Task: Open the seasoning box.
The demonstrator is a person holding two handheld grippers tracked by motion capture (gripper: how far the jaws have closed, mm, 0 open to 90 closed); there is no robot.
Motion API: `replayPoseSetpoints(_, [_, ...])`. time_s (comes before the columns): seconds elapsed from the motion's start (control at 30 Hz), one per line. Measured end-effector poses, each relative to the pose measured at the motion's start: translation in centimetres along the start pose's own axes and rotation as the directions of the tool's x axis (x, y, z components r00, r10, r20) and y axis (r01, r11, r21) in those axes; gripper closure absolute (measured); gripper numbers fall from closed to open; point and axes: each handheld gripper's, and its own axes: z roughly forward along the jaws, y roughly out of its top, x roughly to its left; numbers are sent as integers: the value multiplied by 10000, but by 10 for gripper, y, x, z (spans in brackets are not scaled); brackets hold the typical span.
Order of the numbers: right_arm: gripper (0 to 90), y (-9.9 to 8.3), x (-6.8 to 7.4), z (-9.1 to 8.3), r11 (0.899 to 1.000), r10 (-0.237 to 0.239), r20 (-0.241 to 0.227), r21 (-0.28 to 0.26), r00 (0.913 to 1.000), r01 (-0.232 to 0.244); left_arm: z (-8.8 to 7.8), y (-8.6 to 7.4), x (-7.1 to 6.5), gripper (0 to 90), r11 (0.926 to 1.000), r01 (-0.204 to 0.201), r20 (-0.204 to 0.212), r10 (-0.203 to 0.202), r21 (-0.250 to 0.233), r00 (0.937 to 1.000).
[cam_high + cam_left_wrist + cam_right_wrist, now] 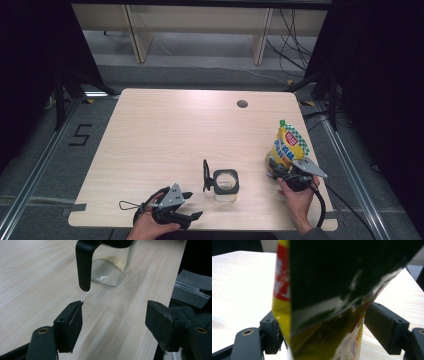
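Observation:
A small square glass jar (226,194) with a black rim stands near the table's front edge, its black lid (205,175) flipped up on its left side. In the left gripper view the jar (110,272) holds a thin layer of pale grains, and the lid (84,267) hangs in front. My left gripper (192,205) (113,325) rests open just left of the jar, with nothing between its pads. A yellow bag (290,142) with a red label and green checked top stands tilted at the right. My right gripper (278,170) (322,332) is shut on the bag (317,290) low down.
A round cable hole (242,104) sits at the table's far side. The light wooden table (165,130) is bare across its middle and left. The front edge runs just below both hands. Dark stands and cables flank the table on the floor.

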Motion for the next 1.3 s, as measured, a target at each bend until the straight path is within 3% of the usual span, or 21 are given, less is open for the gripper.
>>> replayPoseSetpoints(0.2, [216, 1, -2, 0, 9998, -194, 4, 2, 9998, 194, 1, 0, -1, 295, 10000, 32, 69, -32, -71, 10000])
replayPoseSetpoints(0.23, [216, 1, -2, 0, 9998, -208, 29, -33, 9998, 208, 0, 1, 1, 295, 9993, -345, 52, 344, 144, 9994])
replayPoseSetpoints(0.3, [208, 1, -2, 2, 9999, -4, -52, -158, 10000, 3, 0, 0, 0, 295, 9998, -189, 63, 189, -30, 9998])
replayPoseSetpoints(0.37, [209, 1, -2, 1, 9999, -106, -12, -58, 9999, 106, 0, 0, 0, 295, 10000, 31, 96, -31, -4, 9999])
replayPoseSetpoints(0.5, [202, 1, -4, 2, 9998, -148, -51, -134, 9999, 147, 0, 0, -1, 295, 10000, 13, 37, -13, 16, 10000])
replayPoseSetpoints(0.53, [211, 1, -3, 1, 9999, -2, -40, -104, 10000, 1, 0, 0, 0, 295, 9995, -299, 26, 299, 63, 9995])
replayPoseSetpoints(0.57, [211, 1, -3, 1, 9999, -2, -40, -104, 10000, 1, 0, 0, 0, 295, 9995, -299, 26, 299, 63, 9995])
replayPoseSetpoints(0.6, [219, 1, -3, 2, 9999, 14, -91, -139, 10000, -16, 1, 0, -2, 295, 10000, -41, 50, 41, 32, 10000])
replayPoseSetpoints(0.8, [229, 2, -4, 3, 9998, 50, -212, -170, 9998, -53, 0, 0, 0, 295, 9998, -175, 74, 175, -31, 9998])
replayPoseSetpoints(0.9, [232, 1, -6, 6, 9992, -190, -32, -360, 9998, 189, 1, 0, -1, 295, 9999, -119, 84, 118, 62, 9999])
replayPoseSetpoints(0.93, [234, 2, -6, 4, 9999, 3, -189, -157, 9998, -6, 1, 0, -1, 295, 9999, -77, 27, 76, 140, 10000])
replayPoseSetpoints(1.0, [236, 2, -7, 5, 9997, -114, -28, -229, 9999, 113, 1, -1, -1, 295, 9999, -62, 19, 61, 114, 10000])
replayPoseSetpoints(1.3, [250, 3, -9, 8, 9997, 10, -121, -258, 9999, -13, 1, 1, -1, 295, 9995, -258, 132, 256, 168, 9996])
